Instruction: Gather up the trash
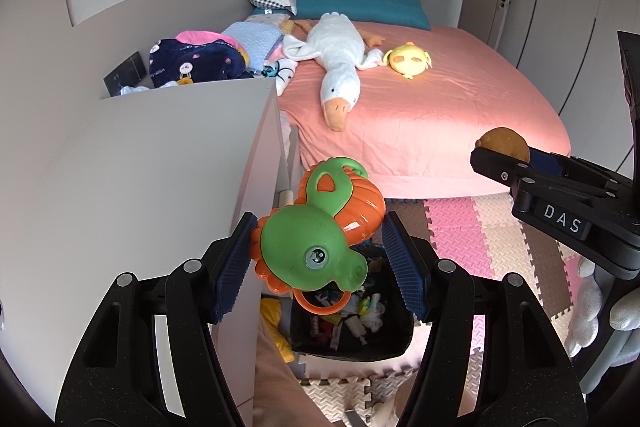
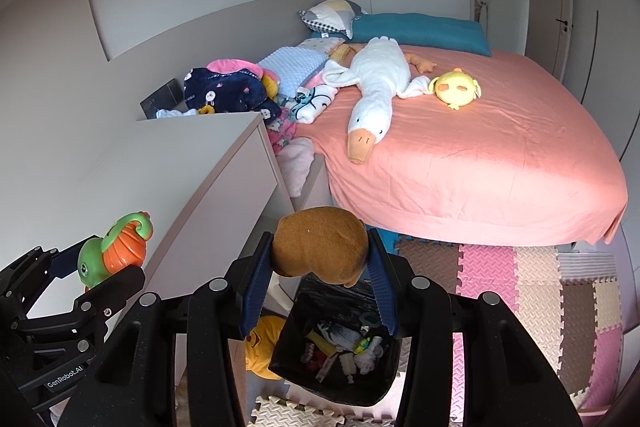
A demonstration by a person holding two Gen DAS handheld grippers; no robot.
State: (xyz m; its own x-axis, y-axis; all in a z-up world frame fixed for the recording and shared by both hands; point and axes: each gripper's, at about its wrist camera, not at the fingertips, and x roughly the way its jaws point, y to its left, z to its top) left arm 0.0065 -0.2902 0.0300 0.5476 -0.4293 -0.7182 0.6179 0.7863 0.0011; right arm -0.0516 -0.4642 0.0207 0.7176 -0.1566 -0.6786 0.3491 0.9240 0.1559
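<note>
Left gripper (image 1: pixel 316 259): clamped on a green and orange plastic toy (image 1: pixel 320 231), the blue pads pressing its sides; it hangs in the air above the bin.
Right gripper (image 2: pixel 320 263): clamped on a brown plush toy (image 2: pixel 320 243), held in the air over the bin's near edge.
Green and orange plastic toy: shaped like a cartoon animal head with a ribbed orange shell and an orange ring dangling below; also visible from the right wrist view, at the left.
Brown plush toy: rounded and fuzzy, squeezed between both pads.
Bin (image 2: pixel 288 359): black, lined, on the floor beside the white cabinet (image 2: pixel 168 179); inside lie mixed small scraps and wrappers.
Yellow item (image 2: pixel 260 347): on the floor just left of the bin, partly hidden.
Floor mats (image 2: pixel 520 279): interlocking foam tiles in pink, cream and brown.
Bed (image 2: pixel 500 167): pink sheet, with a white goose plush (image 2: pixel 376 87), a small yellow chick plush (image 2: pixel 456 87), a teal pillow (image 2: pixel 420 27) and a heap of clothes (image 2: pixel 232 87) at the cabinet's far end.
</note>
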